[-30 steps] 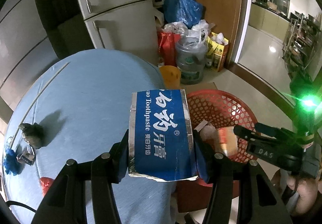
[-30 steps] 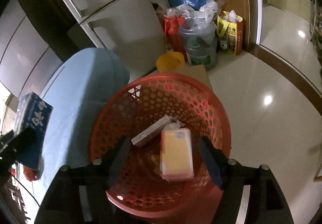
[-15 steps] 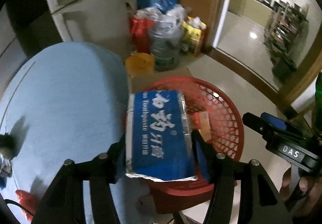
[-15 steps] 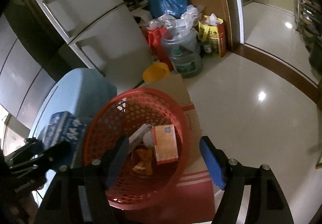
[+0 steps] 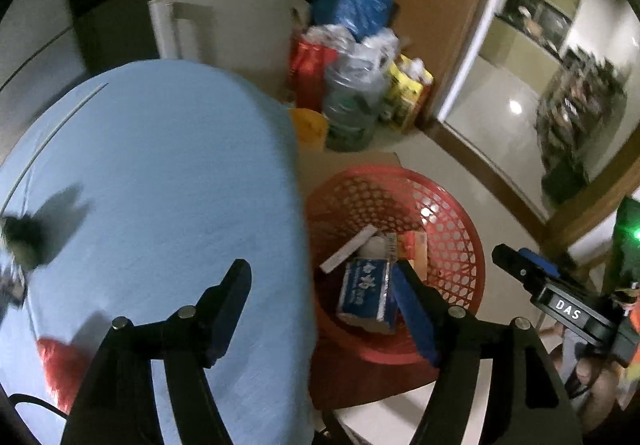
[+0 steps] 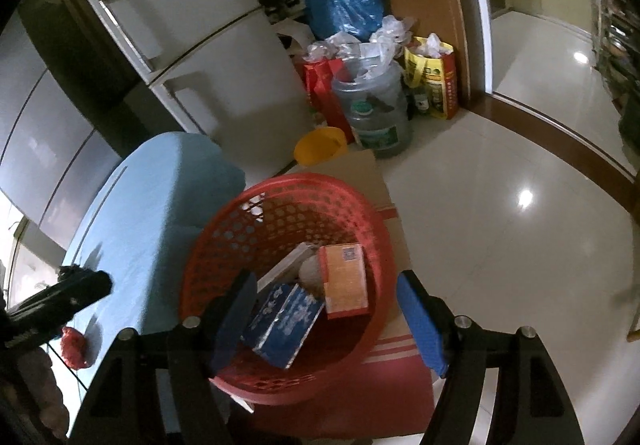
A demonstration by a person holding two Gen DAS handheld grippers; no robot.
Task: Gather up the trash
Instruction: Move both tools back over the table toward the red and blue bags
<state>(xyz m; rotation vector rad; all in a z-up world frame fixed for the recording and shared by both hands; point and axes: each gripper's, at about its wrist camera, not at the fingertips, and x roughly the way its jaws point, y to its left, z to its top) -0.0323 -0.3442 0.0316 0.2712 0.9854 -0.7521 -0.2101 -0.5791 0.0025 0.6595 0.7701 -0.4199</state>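
Note:
The blue toothpaste box [image 5: 365, 295] [image 6: 285, 319] lies in the red mesh basket [image 5: 452, 217] [image 6: 280, 197], beside an orange box [image 6: 346, 279] and a flat white strip [image 5: 348, 251]. My left gripper [image 5: 324, 295] hangs over the edge of the blue-covered table [image 5: 160, 185], its jaws opening with nothing between them; the box lies below, close to the right finger. My right gripper [image 6: 326, 303] stands open above the basket, holding nothing. A red crumpled scrap [image 5: 60, 371] [image 6: 74, 347] lies on the table near its front edge.
The basket sits on a cardboard box [image 6: 384, 373] on the tiled floor. Behind stand a refrigerator [image 6: 208, 57], a water jug [image 6: 376, 113], a yellow bowl [image 6: 320, 145], and red, yellow and blue bags. A dark object [image 5: 22, 241] lies at the table's left.
The left gripper has let go of the blue toothpaste box, which dropped into the red basket. Its jaws have spread wider. The right gripper drew back and up slightly from the basket.

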